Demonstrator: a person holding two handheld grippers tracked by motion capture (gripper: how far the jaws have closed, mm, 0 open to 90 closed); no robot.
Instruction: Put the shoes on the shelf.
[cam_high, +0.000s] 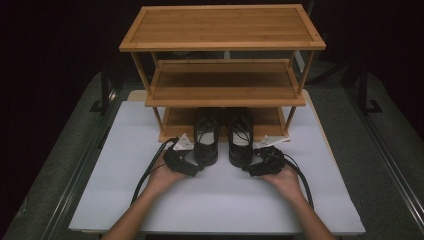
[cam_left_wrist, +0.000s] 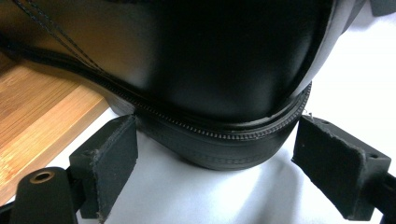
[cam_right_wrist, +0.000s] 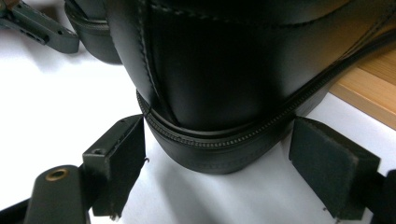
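Two black leather shoes stand side by side, toes in on the bottom shelf (cam_high: 176, 121) of a bamboo rack (cam_high: 222, 26), heels out over the white tabletop (cam_high: 215, 200). My left gripper (cam_high: 199, 167) is at the heel of the left shoe (cam_high: 206, 136). In the left gripper view this heel (cam_left_wrist: 219, 70) sits between the open jaws of the left gripper (cam_left_wrist: 222, 140). My right gripper (cam_high: 248, 169) is at the heel of the right shoe (cam_high: 240, 136). The right gripper view has that heel (cam_right_wrist: 224, 79) between the open pads of the right gripper (cam_right_wrist: 222, 140).
The rack has three shelves; the middle shelf (cam_high: 222, 80) and the top one are bare. Bamboo of the bottom shelf edges the left gripper view (cam_left_wrist: 37, 116) and the right gripper view (cam_right_wrist: 369, 88). Cables trail from both grippers. Dark floor surrounds the table.
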